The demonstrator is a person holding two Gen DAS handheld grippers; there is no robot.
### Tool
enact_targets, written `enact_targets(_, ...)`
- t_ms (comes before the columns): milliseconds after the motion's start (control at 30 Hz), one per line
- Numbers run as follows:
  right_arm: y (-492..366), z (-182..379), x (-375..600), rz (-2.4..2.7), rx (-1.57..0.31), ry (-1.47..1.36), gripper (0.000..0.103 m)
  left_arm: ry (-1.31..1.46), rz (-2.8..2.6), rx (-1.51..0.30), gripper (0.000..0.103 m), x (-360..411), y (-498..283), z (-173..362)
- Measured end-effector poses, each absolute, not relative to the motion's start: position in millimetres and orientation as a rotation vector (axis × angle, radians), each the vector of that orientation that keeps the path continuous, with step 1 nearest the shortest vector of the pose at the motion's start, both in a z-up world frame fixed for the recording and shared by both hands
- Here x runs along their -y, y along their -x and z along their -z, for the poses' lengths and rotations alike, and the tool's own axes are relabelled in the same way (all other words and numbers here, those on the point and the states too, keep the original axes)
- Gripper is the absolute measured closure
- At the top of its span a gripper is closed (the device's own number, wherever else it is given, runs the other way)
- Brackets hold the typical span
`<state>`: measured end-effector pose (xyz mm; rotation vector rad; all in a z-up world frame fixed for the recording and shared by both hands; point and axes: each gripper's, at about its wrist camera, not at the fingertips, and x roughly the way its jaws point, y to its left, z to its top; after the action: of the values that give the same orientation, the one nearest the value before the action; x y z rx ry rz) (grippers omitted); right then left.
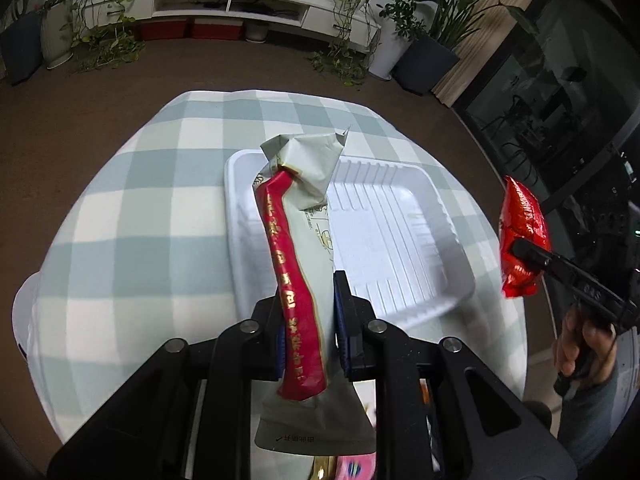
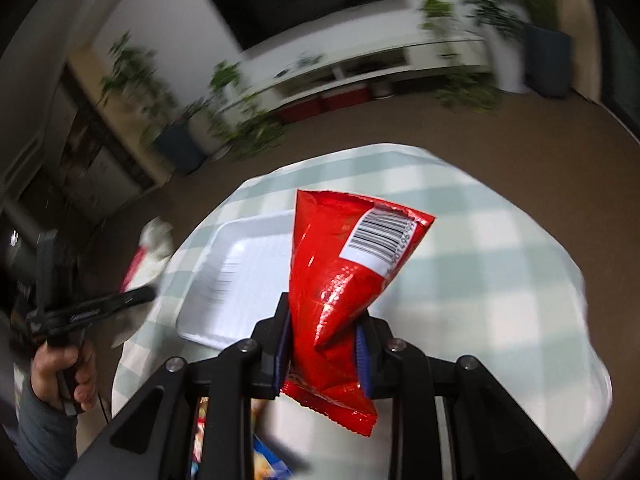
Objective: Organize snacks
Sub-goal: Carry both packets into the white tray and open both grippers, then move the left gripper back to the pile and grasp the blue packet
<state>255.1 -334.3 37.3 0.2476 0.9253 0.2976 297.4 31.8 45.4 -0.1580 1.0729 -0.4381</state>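
Gripping a grey and red snack packet (image 1: 298, 264) at frame centre, the left hand-held gripper (image 1: 308, 320) is hanging over the white tray (image 1: 400, 216) on the worktop (image 1: 132, 200). Right hand-held gripper (image 2: 322, 344) is clamping a red snack bag (image 2: 340, 272); either slippery wrapper could slide free short of the tray.

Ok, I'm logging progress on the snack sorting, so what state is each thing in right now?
White tray: on the checked tablecloth, nothing in it.
Grey and red packet: held off the table, crumpled at its top.
Red foil bag: held off the table, pinched at its lower part.
Left gripper: shut on the packet.
Right gripper: shut on the bag.
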Motion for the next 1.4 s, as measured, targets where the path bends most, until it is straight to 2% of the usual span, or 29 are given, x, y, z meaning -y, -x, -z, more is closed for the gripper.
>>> enact_targets(267,-313.5,14.6,294.9,-0.257,-1.045,-0.106,0.074,0.073,0.403,-1.172,0.086,15.3,-334.1,10.6)
enact_targets(500,-320.9,41.9,300.6,-0.228,-1.097,-0.064,0.071,0.014,0.385,-1.176,0.085,29.2,-336.0,34.0)
enact_targets(733,-312.2,40.4,302.2,-0.216,-1.082,-0.069,0.056,0.009,0.378,-1.164,0.084,29.2,-329.8,27.1)
enact_targets(867,-304.0,18.9,310.5,-0.217,-1.019,-0.096,0.04,0.028,0.381,-1.103,0.084,18.6,-319.2,-1.3)
enact_targets(967,-291.4,-5.5,321.2,-0.214,-0.966,-0.116,0.033,0.056,0.393,-1.035,0.084,5.8,-303.1,-28.8)
enact_targets(1033,-275.5,-24.6,327.4,-0.223,-0.922,-0.13,0.028,0.08,0.398,-0.994,0.079,-5.2,-289.7,-46.8)
enact_targets(1067,-264.2,-35.8,330.8,-0.231,-0.891,-0.137,0.023,0.097,0.398,-0.97,0.064,-12.6,-280.6,-56.0)
enact_targets(1100,-252.0,-46.0,333.3,-0.245,-0.859,-0.145,0.018,0.109,0.394,-0.944,0.033,-20.1,-270.5,-64.6)
enact_targets(1167,-225.9,-62.3,336.1,-0.276,-0.797,-0.161,0.009,0.14,0.405,-0.88,0.0,-34.3,-247.2,-81.2)
enact_targets(1267,-174.6,-80.6,339.4,-0.309,-0.7,-0.186,0.001,0.138,0.433,-0.797,0.0,-48.8,-205.9,-99.8)
enact_targets(1400,-107.7,-85.8,337.6,-0.323,-0.638,-0.209,0.0,0.084,0.449,-0.695,0.0,-58.4,-137.4,-114.7)
